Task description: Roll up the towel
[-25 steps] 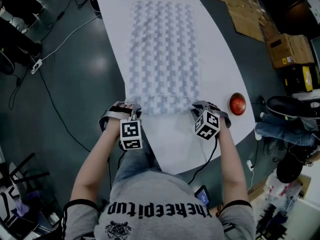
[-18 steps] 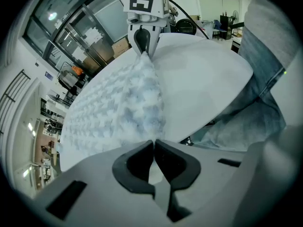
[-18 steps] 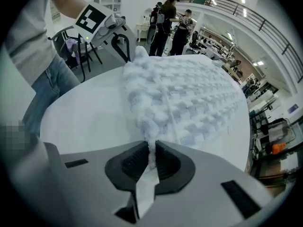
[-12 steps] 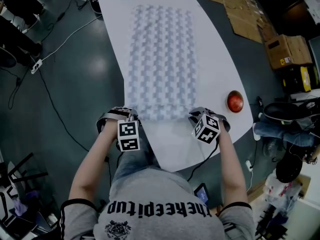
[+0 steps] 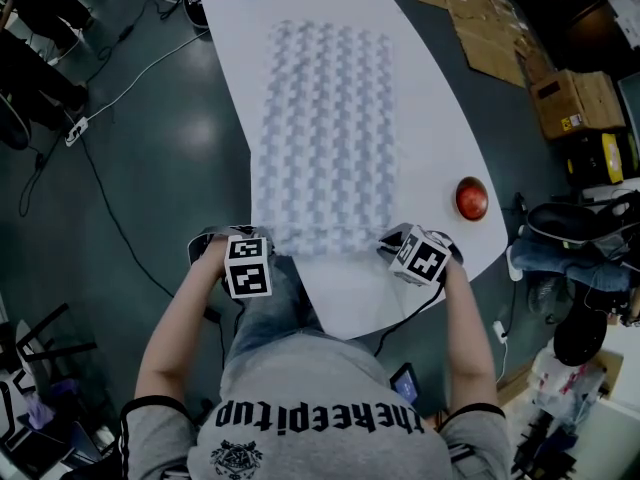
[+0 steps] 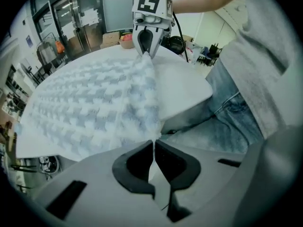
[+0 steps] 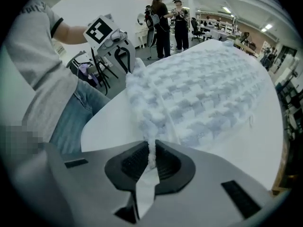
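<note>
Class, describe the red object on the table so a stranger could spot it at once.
Find the long white table in the middle of the head view, with a checked towel spread along it. Go to the table's right edge, beside the towel's near end. The small round object there is the only red thing on it.

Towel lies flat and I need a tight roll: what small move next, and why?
Probably curl the near edge up and over, away from the person: the left claw and right claw, which just closed, each pinch a near corner of the unrolled towel.
</note>
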`<state>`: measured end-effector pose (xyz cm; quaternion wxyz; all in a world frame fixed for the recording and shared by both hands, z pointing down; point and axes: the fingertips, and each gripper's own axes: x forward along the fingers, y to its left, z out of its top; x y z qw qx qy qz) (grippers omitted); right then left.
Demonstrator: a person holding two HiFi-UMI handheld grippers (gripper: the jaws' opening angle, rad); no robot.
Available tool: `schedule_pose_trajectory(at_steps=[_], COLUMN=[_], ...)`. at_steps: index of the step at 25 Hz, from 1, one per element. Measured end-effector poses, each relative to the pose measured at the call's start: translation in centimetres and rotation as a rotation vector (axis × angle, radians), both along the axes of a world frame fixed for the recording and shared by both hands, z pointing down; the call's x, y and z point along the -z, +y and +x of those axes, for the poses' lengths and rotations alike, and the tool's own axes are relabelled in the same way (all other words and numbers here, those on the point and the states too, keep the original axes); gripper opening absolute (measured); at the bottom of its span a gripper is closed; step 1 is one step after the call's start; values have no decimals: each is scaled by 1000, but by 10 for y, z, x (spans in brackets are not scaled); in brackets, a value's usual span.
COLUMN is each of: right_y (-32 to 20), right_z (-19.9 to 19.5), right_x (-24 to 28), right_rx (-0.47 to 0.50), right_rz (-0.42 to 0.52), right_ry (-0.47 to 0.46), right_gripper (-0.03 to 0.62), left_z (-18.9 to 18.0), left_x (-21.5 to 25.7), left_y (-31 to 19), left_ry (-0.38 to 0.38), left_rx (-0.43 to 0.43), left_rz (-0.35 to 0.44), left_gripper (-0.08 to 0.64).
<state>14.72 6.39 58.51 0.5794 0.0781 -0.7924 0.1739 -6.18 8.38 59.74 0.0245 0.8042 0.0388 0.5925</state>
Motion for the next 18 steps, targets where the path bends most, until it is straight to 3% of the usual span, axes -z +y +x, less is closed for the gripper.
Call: schedule_pose_trajectory(at_steps=[4,9,12,18], right_y=[-16,-46,-69,-105], right_z=[2,-1,-2,0], right_x=[5,15,20,19], right_rx=[-38,-93,-115,-125], right_rz=[-18,26,84,229], right_ry=[-12,-43,-41,8], right_gripper=[31,35,35,35], left_z=[-1,-5,-6,-3], left_x=[8,15,17,15], left_y=[-18,-40,-60,-105], left_ry=[35,40,31,-16], left_rx=[50,63,72,88], left_rz=[-76,-109,-68,95], left_gripper=[18,18,18,18])
